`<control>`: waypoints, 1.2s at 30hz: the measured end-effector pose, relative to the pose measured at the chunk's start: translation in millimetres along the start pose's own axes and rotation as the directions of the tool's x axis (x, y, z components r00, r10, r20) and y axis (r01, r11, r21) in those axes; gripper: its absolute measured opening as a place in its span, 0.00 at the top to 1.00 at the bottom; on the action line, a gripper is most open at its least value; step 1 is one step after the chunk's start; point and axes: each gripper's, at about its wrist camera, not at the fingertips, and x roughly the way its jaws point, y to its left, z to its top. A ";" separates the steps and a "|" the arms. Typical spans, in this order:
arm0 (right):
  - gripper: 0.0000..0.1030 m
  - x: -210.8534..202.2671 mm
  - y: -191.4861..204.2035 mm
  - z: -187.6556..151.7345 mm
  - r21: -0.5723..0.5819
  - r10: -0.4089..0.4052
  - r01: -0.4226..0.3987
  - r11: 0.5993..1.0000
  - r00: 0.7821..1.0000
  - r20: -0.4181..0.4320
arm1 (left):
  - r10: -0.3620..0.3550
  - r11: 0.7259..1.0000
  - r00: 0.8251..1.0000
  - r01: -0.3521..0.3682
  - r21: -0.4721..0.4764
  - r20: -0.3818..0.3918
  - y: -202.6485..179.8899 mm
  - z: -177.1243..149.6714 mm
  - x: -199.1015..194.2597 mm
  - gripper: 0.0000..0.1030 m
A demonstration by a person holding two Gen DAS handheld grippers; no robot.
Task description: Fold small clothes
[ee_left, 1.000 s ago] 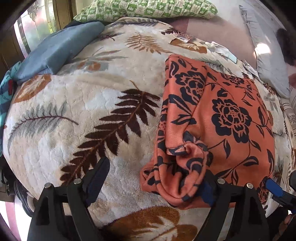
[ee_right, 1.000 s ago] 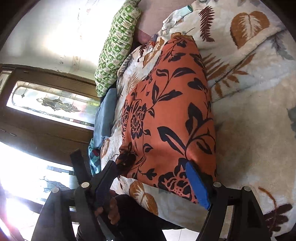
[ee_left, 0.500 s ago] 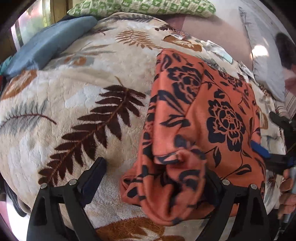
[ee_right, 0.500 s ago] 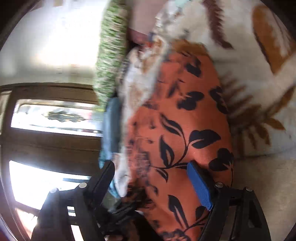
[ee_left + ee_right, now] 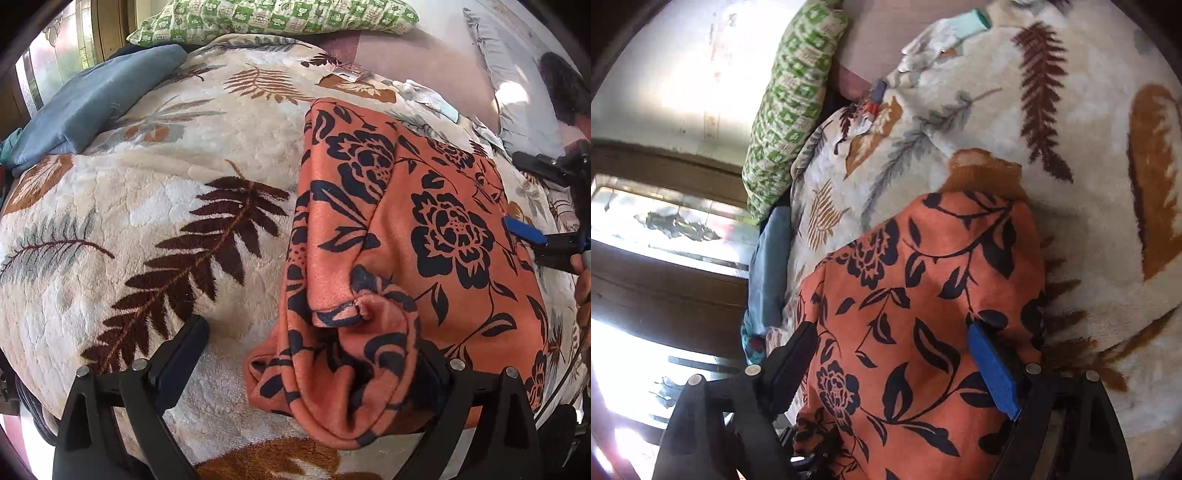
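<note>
The left tool (image 5: 310,354) stands wide, its jaws having just been opening; the bunched near corner of the orange floral garment (image 5: 406,229) lies between them, against the right finger, and no pad presses on it. The right tool (image 5: 897,354) is also wide and has just opened further, with the garment's other side spread between its black finger and its blue-padded one, not pinched. The garment lies folded on a cream leaf-patterned blanket (image 5: 147,206) covering the bed. Beyond it sit a folded blue cloth (image 5: 96,110) and a green checked pillow (image 5: 273,16).
</note>
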 end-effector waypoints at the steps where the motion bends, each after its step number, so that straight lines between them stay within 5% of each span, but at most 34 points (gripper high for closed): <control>1: 0.16 -6.0 10.5 -2.6 -0.030 0.004 -0.003 1.000 1.000 0.018 | 0.002 1.000 1.000 -0.002 0.003 0.001 -0.4 -0.3 0.3 0.04; 4: 0.14 -10.3 23.3 -11.4 -0.087 0.072 -0.069 0.994 0.997 0.030 | -0.002 1.000 1.000 0.002 -0.004 0.002 0.8 -1.2 -0.7 0.04; 6: 0.13 11.2 6.7 -13.6 -0.082 -0.048 0.047 0.996 0.999 -0.012 | -0.003 1.000 1.000 0.003 -0.004 0.002 0.0 -1.3 -1.3 0.04; 7: 0.13 22.5 -5.5 -13.6 -0.051 -0.039 0.037 0.998 0.999 -0.037 | 0.000 1.000 1.000 0.000 -0.007 -0.004 -0.3 -1.2 -1.6 0.04; 11: 0.13 -5.7 22.3 -13.9 -0.078 -0.040 0.040 0.996 0.999 0.009 | -0.002 1.000 1.000 0.002 -0.019 -0.011 2.3 -1.3 -3.0 0.04; 16: 0.13 -41.1 44.3 -52.2 -0.111 0.056 -0.055 0.992 0.998 0.008 | 0.005 1.000 1.000 -0.005 -0.018 -0.004 1.0 -3.1 -3.4 0.04; 19: 0.13 -9.1 13.4 -78.0 -0.067 -0.012 0.006 0.998 0.996 -0.088 | 0.005 1.000 1.000 -0.006 -0.012 -0.010 -0.6 -3.8 -2.2 0.04; 24: 0.13 -17.5 39.8 -75.1 -0.124 -0.068 0.060 0.990 0.996 -0.058 | 0.005 1.000 1.000 -0.005 -0.030 -0.012 4.1 -3.0 -9.8 0.05; 27: 0.13 -32.0 51.5 -82.4 -0.159 0.003 -0.010 0.987 0.999 -0.046 | 0.002 0.999 0.999 0.000 -0.054 0.035 9.2 -3.5 -25.9 0.05; 30: 0.13 -16.2 24.8 -95.1 -0.101 0.006 -0.016 0.995 0.995 -0.097 | 0.115 0.993 0.993 -0.115 -0.010 0.012 6.7 -7.4 -16.5 0.04; 34: 0.13 -17.4 16.9 -92.6 -0.049 0.039 -0.044 0.998 0.995 -0.093 | 0.098 0.994 0.995 -0.099 -0.045 -0.027 11.3 -5.8 -11.0 0.04; 36: 0.13 -30.2 33.7 -92.7 -0.110 0.020 -0.027 0.994 0.998 -0.063 | 0.110 0.994 0.994 -0.110 -0.022 -0.020 8.6 -4.4 -13.1 0.04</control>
